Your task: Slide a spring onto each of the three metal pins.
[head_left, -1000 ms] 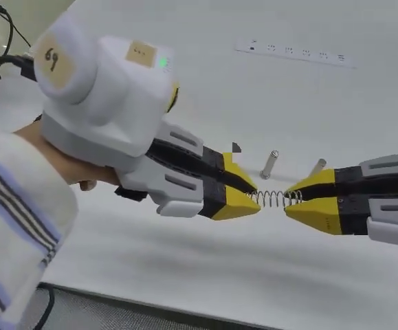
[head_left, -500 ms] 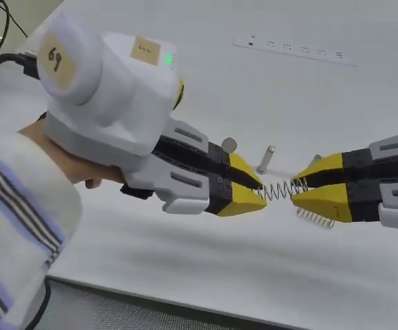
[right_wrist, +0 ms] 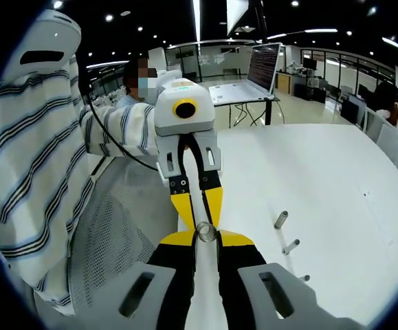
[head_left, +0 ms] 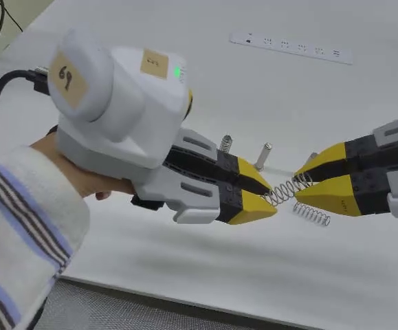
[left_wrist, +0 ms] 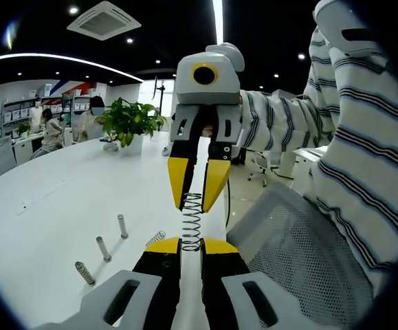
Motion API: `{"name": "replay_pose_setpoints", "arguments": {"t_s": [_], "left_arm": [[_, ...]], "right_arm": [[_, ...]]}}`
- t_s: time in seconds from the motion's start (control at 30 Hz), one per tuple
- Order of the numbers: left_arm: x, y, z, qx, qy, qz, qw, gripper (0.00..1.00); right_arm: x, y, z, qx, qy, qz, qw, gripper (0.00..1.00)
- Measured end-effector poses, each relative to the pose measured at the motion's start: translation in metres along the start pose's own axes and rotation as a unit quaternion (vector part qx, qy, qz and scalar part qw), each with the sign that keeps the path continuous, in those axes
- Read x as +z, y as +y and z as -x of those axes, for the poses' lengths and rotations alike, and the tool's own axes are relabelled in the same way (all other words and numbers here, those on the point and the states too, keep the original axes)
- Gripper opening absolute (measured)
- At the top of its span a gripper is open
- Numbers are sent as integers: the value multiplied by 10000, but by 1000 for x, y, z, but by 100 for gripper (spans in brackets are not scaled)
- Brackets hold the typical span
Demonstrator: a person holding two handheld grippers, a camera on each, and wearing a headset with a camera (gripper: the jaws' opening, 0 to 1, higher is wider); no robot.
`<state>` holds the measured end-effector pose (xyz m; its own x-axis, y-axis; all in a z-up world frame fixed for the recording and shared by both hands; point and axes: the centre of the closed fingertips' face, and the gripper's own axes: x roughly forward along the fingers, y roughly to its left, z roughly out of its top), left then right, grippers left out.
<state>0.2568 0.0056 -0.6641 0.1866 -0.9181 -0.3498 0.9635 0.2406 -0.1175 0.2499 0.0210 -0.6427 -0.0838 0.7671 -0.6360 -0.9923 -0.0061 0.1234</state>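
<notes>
Your left gripper [head_left: 266, 199] and right gripper [head_left: 300, 187] each pinch one end of a thin coiled spring [head_left: 284, 190], stretched and tilted, centre-right of the head view. Just above, one pin [head_left: 262, 155] stands bare; the right jaw hides most of the third pin [head_left: 313, 157]

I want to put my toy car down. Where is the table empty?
Bare table lies along the near edge, in front of the left tongs and right tongs, and in the wide band between the pins and the power strip. The middle is crowded: the tongs hold a spring between them, a loose spring lies nearby, pins behind.
</notes>
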Motion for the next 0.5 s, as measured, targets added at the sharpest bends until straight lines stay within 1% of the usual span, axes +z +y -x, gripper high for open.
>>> {"name": "replay_pose_setpoints", "arguments": {"t_s": [0.13, 0.27, 0.4, 0.5], "left_arm": [[0, -1, -1, 22, -52, -13, 10000, 3], [-1, 1, -5, 29, -90, -47, 9999, 3], [-1, 0, -8, 24, -119, -81, 9999, 3], [1, 0, -6, 31, -190, -101, 9998, 3]], "right_arm": [[-1, 1, 1, 15, 132, 134, 9998, 8], [1, 1, 2, 50, 142, 149, 9998, 8], [-5, 1, 5, 38, 342, 247, 9991, 8], [-5, 2, 8, 29, 402, 304, 9987, 8]]}}
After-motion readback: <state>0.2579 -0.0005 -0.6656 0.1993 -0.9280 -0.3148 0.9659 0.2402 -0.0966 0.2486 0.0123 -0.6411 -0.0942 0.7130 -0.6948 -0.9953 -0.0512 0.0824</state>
